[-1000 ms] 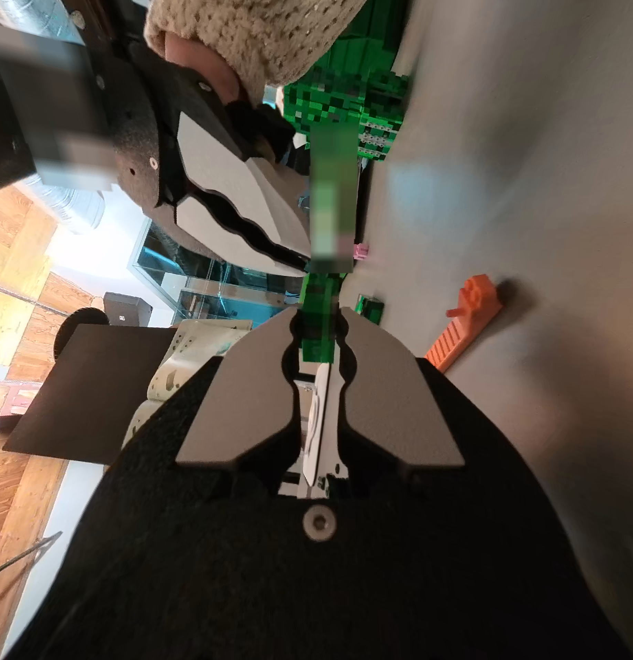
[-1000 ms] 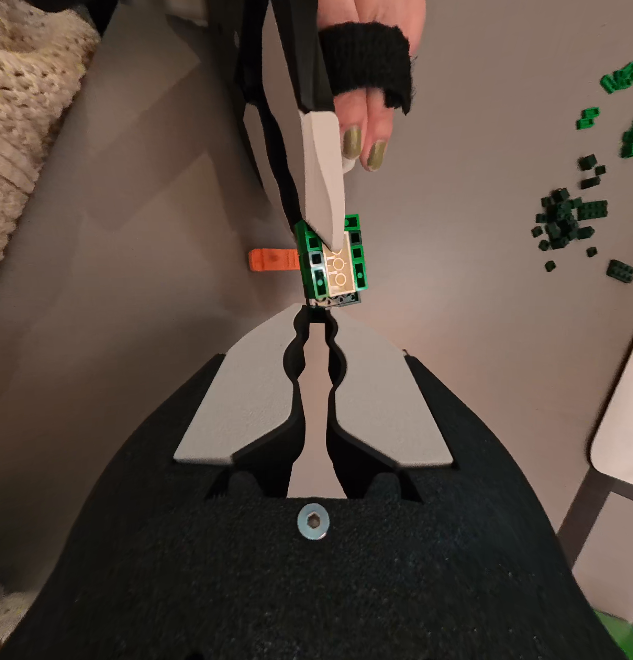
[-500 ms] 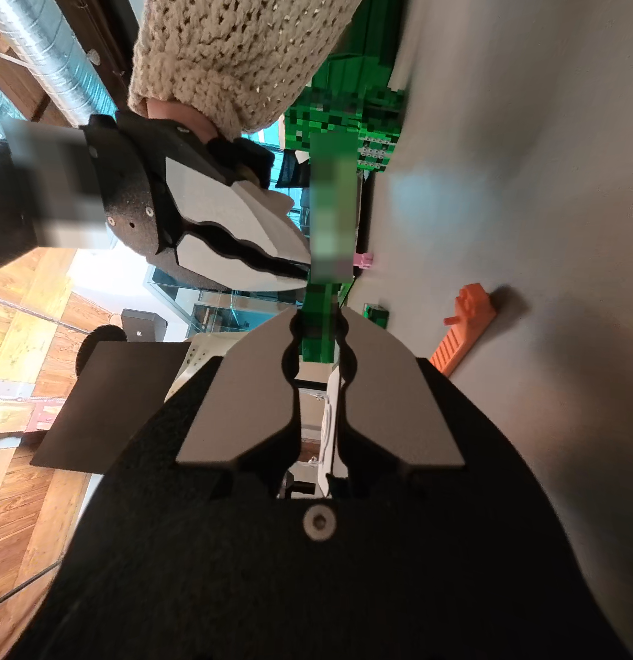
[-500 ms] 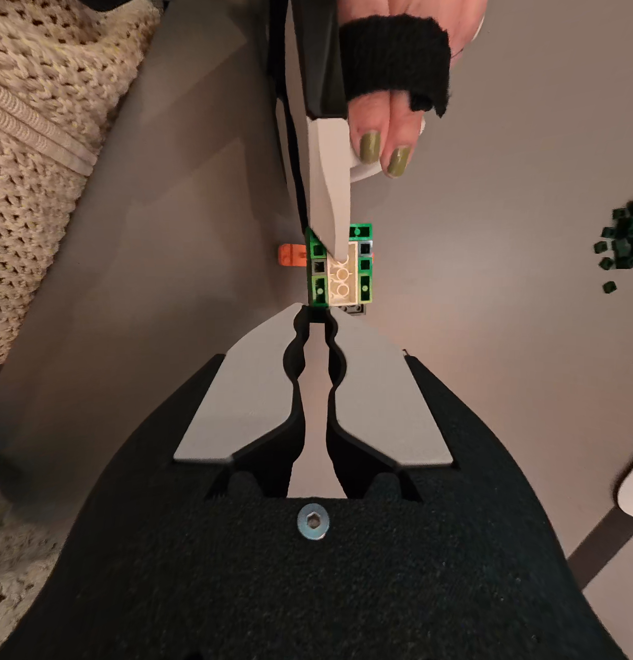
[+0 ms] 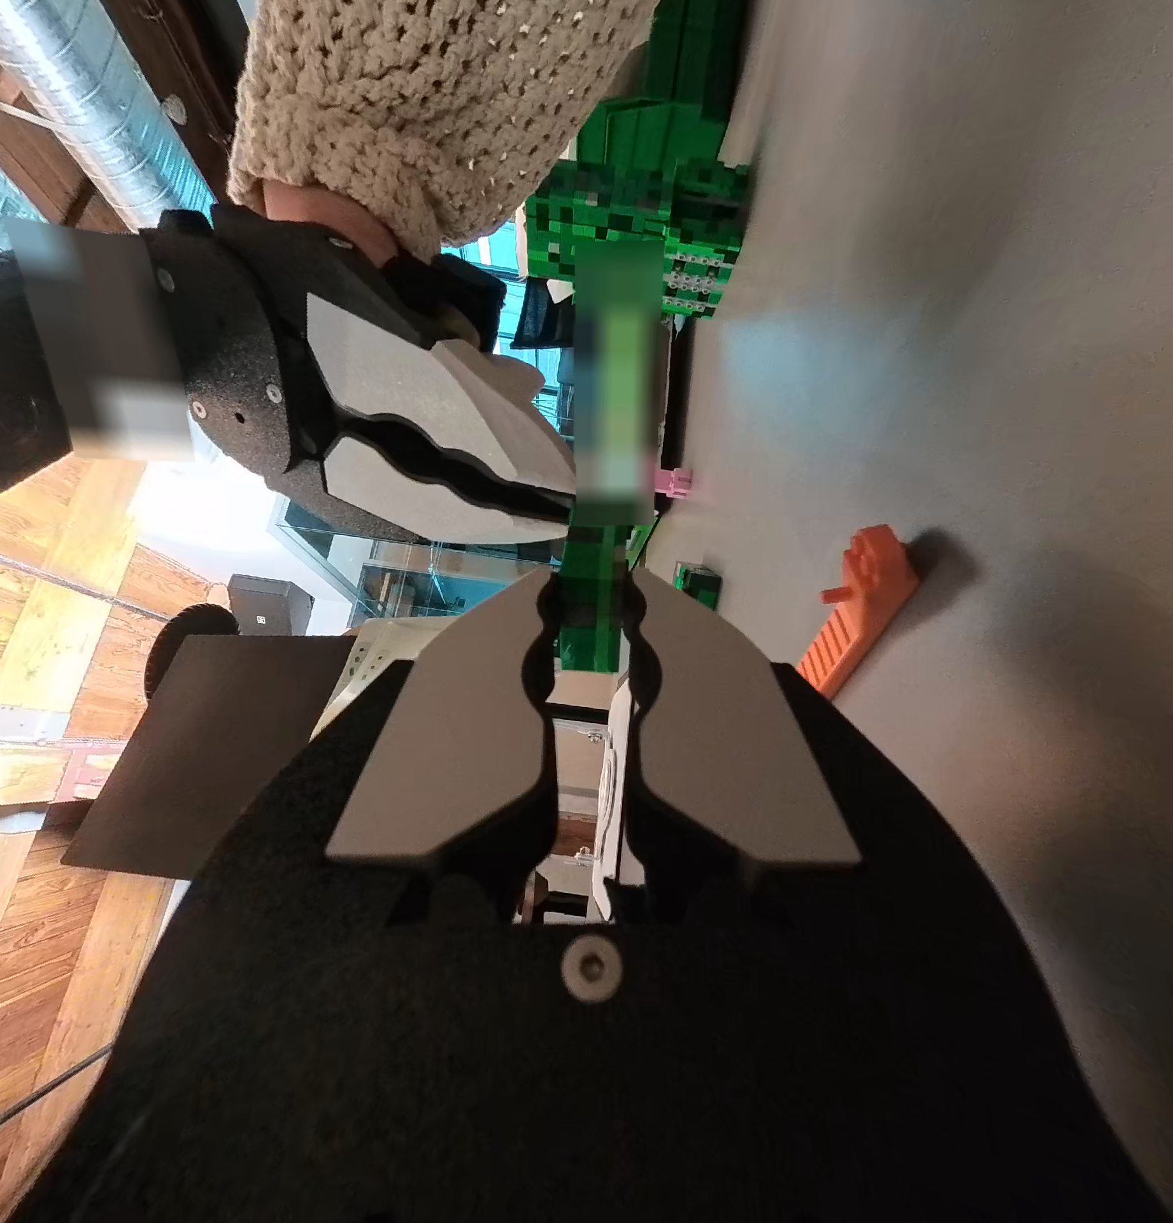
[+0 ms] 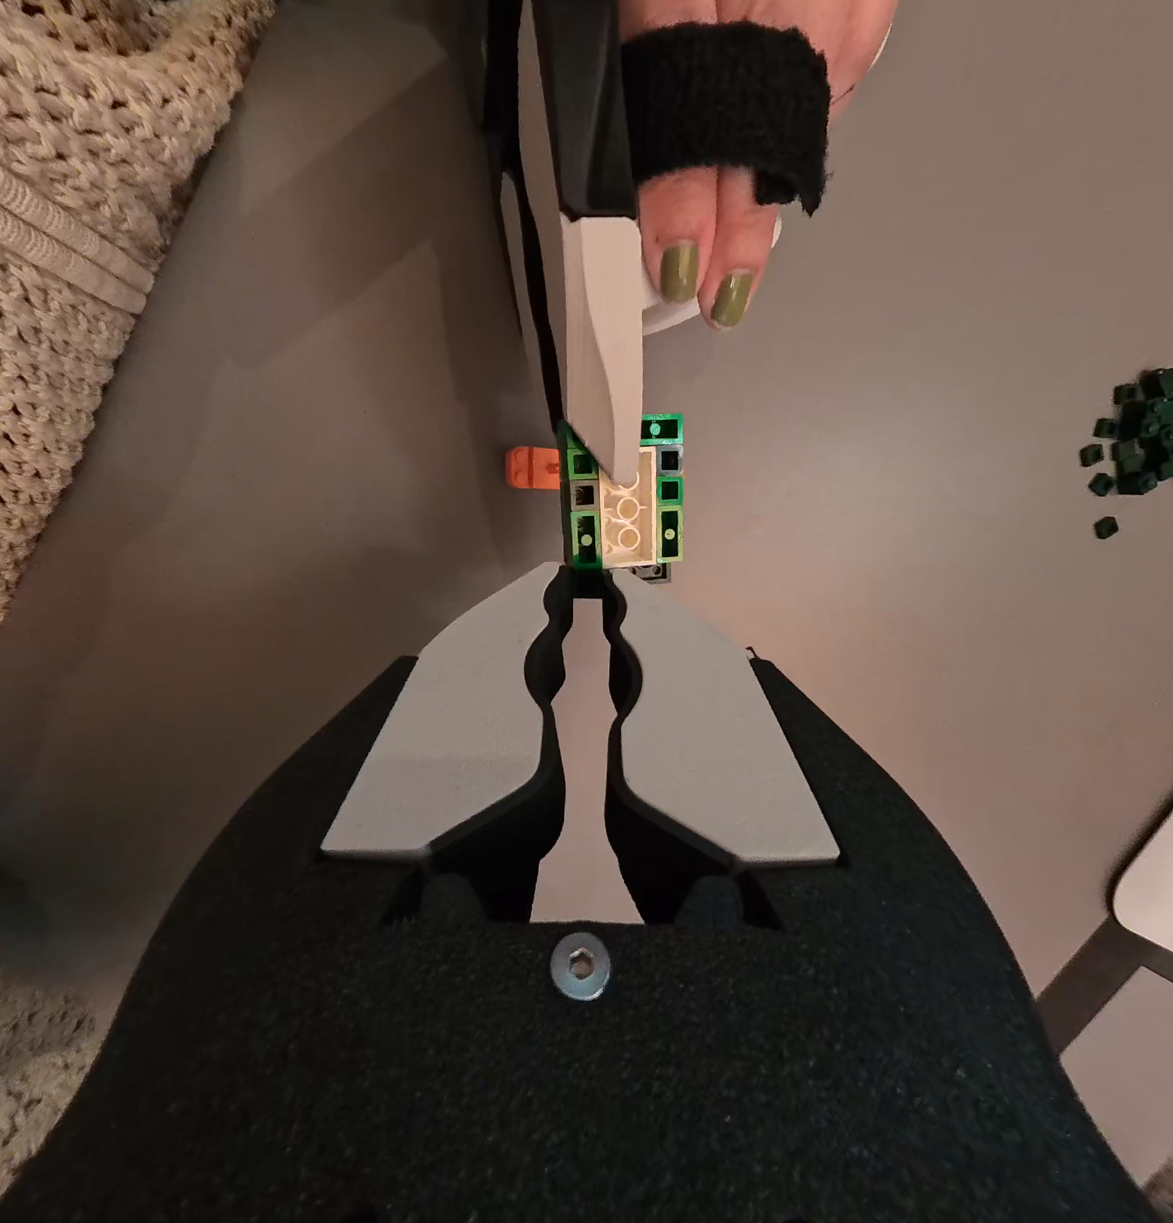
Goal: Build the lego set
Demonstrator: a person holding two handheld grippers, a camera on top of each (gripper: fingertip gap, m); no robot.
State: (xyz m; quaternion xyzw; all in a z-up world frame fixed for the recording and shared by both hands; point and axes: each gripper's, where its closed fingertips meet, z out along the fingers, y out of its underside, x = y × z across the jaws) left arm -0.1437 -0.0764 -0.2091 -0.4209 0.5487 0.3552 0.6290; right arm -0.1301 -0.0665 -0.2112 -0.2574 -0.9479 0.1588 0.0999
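A small green lego assembly with a white brick in its middle (image 6: 627, 509) hangs in the air above the grey table. My left gripper (image 5: 590, 589) is shut on its green column (image 5: 587, 638). One left finger (image 6: 604, 370) reaches down onto it in the right wrist view. My right gripper (image 6: 587, 586) is shut on the assembly's near green edge. In the left wrist view the right gripper (image 5: 557, 509) comes in from the left, its tips against the column. A mosaic patch hides the upper part of the column.
An orange brick separator (image 5: 855, 629) lies on the table and shows behind the assembly in the right wrist view (image 6: 531, 468). A large green lego build (image 5: 637, 218) stands at the back. A pile of dark green bricks (image 6: 1146, 443) lies right. A white tray edge (image 6: 1159, 880) is lower right. The grippers are tip to tip, or close to it.
Both grippers kept their hold on the assembly. It turned a little and now sits square to the right wrist view. The brick pile slid toward the right edge of that view.
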